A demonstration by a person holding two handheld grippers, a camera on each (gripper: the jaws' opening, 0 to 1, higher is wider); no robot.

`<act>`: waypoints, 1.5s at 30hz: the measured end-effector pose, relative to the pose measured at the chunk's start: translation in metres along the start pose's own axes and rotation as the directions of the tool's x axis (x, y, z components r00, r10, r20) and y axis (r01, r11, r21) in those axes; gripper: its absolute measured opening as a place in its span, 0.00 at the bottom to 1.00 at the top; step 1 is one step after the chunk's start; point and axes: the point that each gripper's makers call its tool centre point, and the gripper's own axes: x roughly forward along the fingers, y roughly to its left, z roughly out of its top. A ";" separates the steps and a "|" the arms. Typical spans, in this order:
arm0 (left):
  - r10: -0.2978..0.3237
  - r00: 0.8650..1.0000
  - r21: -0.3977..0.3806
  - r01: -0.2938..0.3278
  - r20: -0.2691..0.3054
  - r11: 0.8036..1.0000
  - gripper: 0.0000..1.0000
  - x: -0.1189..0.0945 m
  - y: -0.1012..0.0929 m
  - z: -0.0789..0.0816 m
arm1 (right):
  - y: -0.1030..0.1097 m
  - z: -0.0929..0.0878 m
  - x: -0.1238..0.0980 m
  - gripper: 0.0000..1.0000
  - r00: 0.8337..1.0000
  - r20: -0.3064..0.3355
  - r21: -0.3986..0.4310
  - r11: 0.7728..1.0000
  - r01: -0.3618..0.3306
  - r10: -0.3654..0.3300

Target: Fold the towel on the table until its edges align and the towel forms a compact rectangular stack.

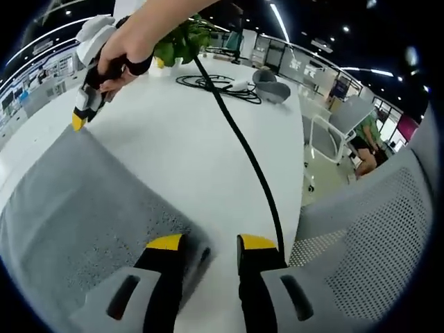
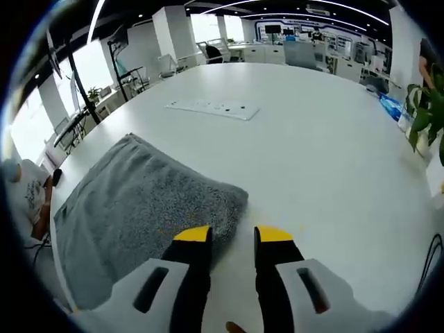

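Grey towel [image 2: 146,208] on white table [image 2: 312,139]

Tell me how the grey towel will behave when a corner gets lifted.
The towel will probably be floppy: it lies flat on the table with soft, rounded edges, so a lifted corner should drape. Its nubby pile suggests it grips rather than slips. It looks thick, so likely a bit heavy.

A large open-plan office with a dark ceiling [image 1: 388,28] crossed by long strip lights [image 1: 281,15]. White columns [image 2: 165,31] stand among rows of desks and chairs far back. A white mesh office chair [image 1: 378,229] sits close to the round white table [image 2: 326,132] — a grey chair [image 1: 343,125] just beyond it. A seated person [image 1: 366,142] is further off.
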 end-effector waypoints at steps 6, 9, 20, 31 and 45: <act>0.025 1.000 -0.002 -0.025 0.006 1.000 0.20 0.002 0.008 0.000 | 0.003 0.003 0.012 0.10 1.000 0.001 0.019 1.000 -0.020 0.020; 0.038 0.999 0.002 -0.038 0.007 0.999 0.18 0.002 0.011 0.000 | 0.007 0.002 0.008 0.03 1.000 -0.005 0.005 1.000 0.001 -0.001; 0.044 0.999 0.037 -0.045 0.020 0.998 0.04 0.001 0.018 -0.002 | 0.009 0.004 0.005 0.00 1.000 0.022 0.046 0.999 0.010 -0.011; 0.031 0.996 0.046 -0.035 0.082 0.998 0.03 -0.018 0.016 0.010 | 0.008 0.017 0.004 0.00 0.998 0.058 0.074 0.997 0.032 -0.036; 0.092 0.967 -0.040 -0.085 0.237 0.996 0.03 -0.058 0.034 0.024 | 0.034 0.052 -0.009 0.00 0.993 0.108 0.098 0.995 0.026 -0.036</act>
